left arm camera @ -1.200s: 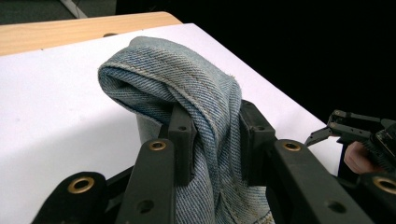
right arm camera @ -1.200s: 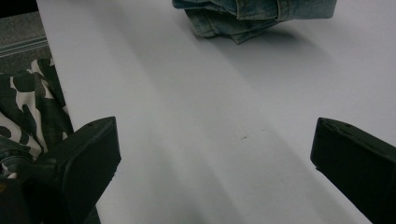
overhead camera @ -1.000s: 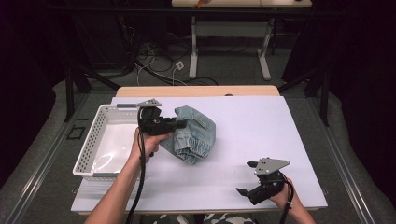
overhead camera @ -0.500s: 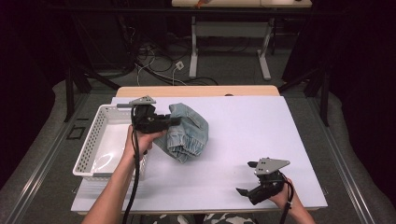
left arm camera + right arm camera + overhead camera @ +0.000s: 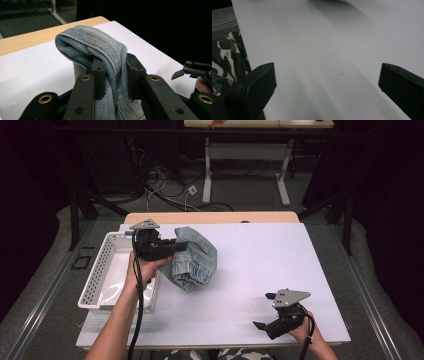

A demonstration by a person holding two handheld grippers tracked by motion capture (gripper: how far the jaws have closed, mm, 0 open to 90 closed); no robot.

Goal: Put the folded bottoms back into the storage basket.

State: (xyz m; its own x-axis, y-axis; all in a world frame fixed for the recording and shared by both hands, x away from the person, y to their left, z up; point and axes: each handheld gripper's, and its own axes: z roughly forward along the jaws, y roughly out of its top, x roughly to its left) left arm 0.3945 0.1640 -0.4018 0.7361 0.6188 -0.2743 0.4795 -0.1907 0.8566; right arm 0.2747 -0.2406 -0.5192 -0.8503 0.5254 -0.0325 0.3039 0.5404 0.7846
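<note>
A bundled piece of light-blue denim clothing [image 5: 197, 257] lies on the white table sheet [image 5: 265, 265], left of centre. My left gripper [image 5: 176, 246] is shut on a thick fold of it, beside the basket. In the left gripper view the denim [image 5: 100, 47] drapes up and over between the two black jaws of my left gripper [image 5: 113, 72], which pinch it from both sides. My right gripper [image 5: 263, 311] rests low near the table's front right, jaws wide apart. In the right gripper view my right gripper [image 5: 327, 80] has only bare white sheet between its jaws.
A white perforated basket [image 5: 97, 275] stands at the table's left edge, right under my left hand. A bare wooden strip [image 5: 215, 216] runs along the far edge. Table legs and cables lie on the floor beyond. Camouflage-patterned cloth [image 5: 227, 57] shows past the near edge.
My left gripper has pulled the denim leftward toward the basket and lifted it a little. The right gripper has stayed where it was.
</note>
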